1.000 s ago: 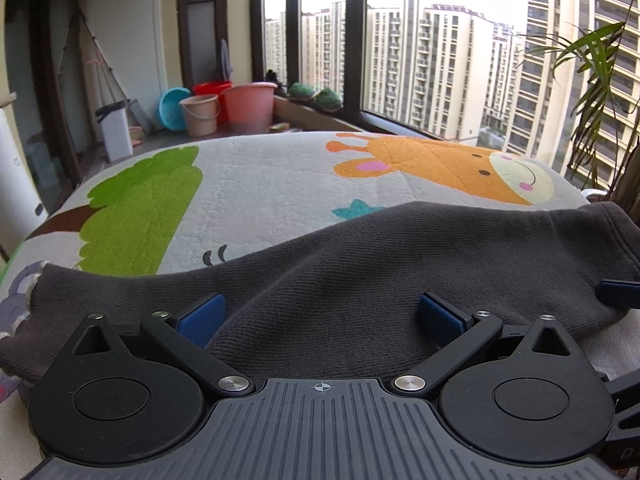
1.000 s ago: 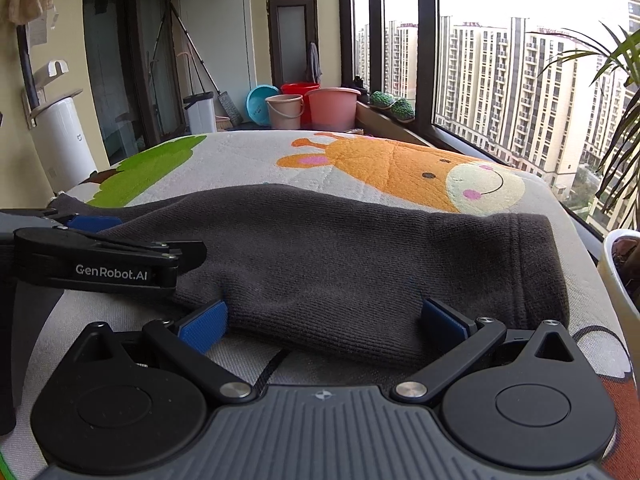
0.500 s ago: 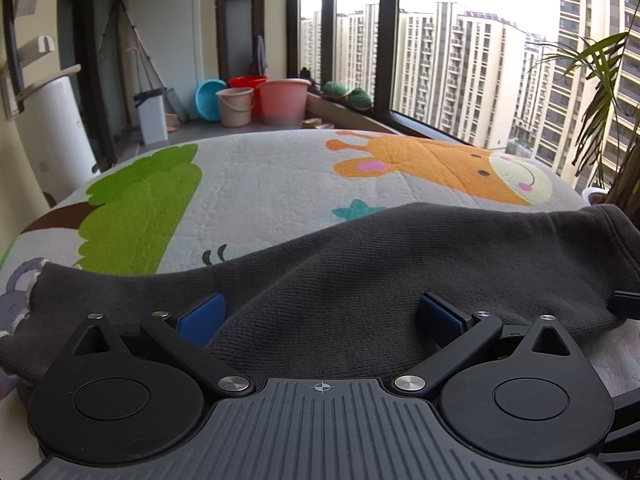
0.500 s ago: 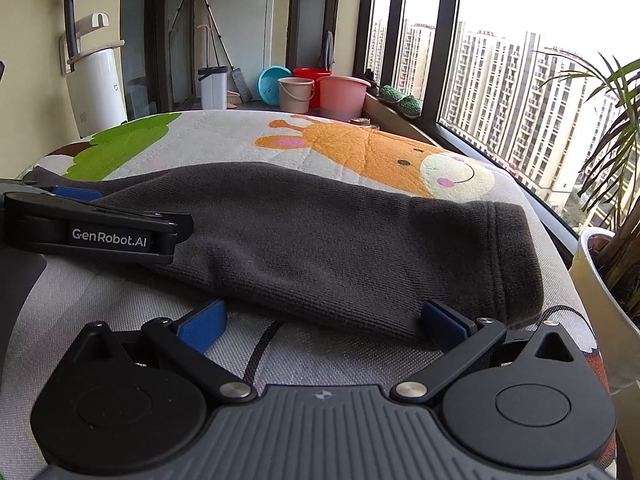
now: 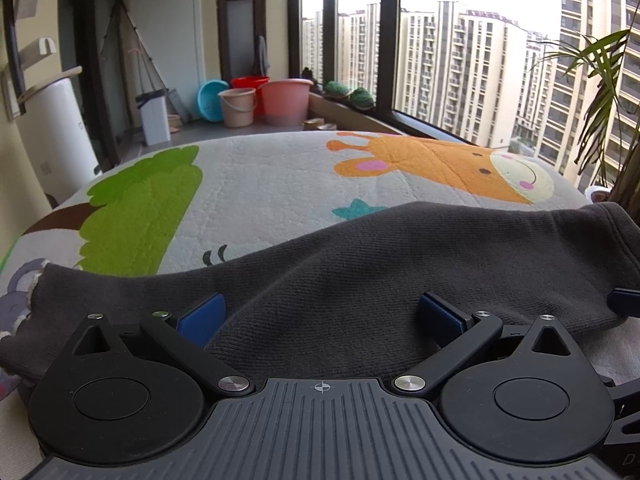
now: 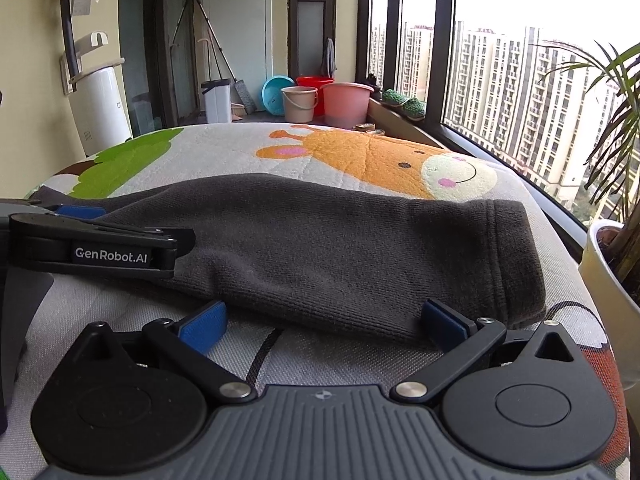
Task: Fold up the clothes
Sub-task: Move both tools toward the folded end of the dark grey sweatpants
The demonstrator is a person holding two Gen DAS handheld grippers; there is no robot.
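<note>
While the dark grey knitted garment (image 6: 320, 248) lies flat on the quilted cartoon-print mat (image 5: 260, 196), both claws sit low at its near edge, facing across it. The garment is a long band of thick, soft fabric whose long axis runs left to right, crosswise to the direction both claws point. Its hemmed end (image 6: 516, 260) lies to the right, close to a potted palm (image 6: 612, 216) at the mat's edge.

The left claw (image 5: 322, 314) is spread wide, its blue pads (image 5: 202, 316) apart, with grey fabric filling the space between them; it grips nothing. From the right wrist view, this claw's black body reaches in over the garment's left part.

The right claw (image 6: 324, 320) is also spread wide and holds nothing. Its blue pads (image 6: 444, 322) rest at the garment's near edge, just short of the hemmed end, with mat showing under the left pad.

By my judgement, the right claw is nearer the hemmed end and the left claw nearer the middle, so a fold would likely carry one end along the long axis.
</note>
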